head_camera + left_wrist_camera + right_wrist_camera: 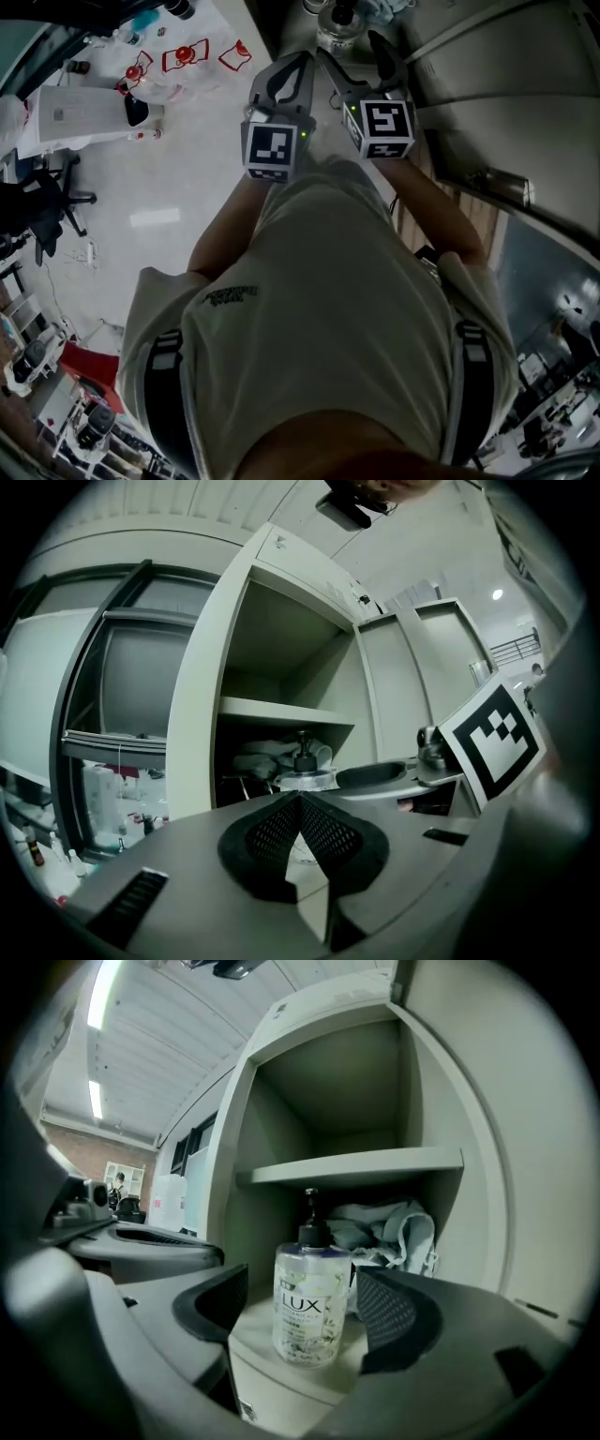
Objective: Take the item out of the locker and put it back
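Note:
A clear pump bottle of soap (307, 1279) stands upright at the front of the open locker's lower compartment (272, 1335), below its shelf (356, 1166). My right gripper (302, 1301) is open, one jaw on each side of the bottle, and neither pad touches it. A crumpled grey cloth (389, 1227) lies behind the bottle. From the left gripper view the bottle (303, 761) shows in the locker (211, 696), just past my left gripper (300, 801), which is shut and empty. In the head view both grippers are raised side by side, left gripper (286, 80) and right gripper (361, 56), at the bottle (336, 36).
The upper locker compartment (337, 1091) holds nothing I can see. More locker doors (422, 686) run to the right. A glass-fronted cabinet (122, 696) stands to the left. On the floor behind are a white table (75, 117), red-marked bags (183, 56) and an office chair (42, 206).

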Available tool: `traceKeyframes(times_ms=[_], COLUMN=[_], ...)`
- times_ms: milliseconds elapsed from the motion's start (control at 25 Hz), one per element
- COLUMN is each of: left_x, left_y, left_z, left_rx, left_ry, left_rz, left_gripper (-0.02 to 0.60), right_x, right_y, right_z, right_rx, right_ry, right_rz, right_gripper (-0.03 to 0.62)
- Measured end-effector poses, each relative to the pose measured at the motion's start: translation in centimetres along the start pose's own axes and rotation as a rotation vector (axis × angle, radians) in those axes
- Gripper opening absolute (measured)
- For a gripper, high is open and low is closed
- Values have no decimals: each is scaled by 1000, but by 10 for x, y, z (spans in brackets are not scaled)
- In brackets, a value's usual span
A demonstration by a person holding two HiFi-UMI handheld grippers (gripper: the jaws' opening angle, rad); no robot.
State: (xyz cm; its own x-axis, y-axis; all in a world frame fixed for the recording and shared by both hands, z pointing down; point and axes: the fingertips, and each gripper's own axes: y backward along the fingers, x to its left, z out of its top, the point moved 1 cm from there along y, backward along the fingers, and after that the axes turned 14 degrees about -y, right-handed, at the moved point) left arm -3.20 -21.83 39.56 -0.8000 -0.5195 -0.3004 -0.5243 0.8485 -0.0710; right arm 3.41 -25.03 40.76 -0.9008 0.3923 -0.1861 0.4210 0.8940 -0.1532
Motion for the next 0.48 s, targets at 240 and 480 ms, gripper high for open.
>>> traceKeyframes(times_ms=[240,480], left_x=[2,4], left_y=[-8,-13], left_z=[-17,-35], left_rx=[7,5], left_ry=[10,5], left_rz=[5,3], left_gripper=[15,15], right_x=[-11,-12], right_y=[-19,-33], right_z=[-16,-33], right_rx=[12,16], right_ry=[4,0], right_rz=[-16,-16], right_gripper=[370,405])
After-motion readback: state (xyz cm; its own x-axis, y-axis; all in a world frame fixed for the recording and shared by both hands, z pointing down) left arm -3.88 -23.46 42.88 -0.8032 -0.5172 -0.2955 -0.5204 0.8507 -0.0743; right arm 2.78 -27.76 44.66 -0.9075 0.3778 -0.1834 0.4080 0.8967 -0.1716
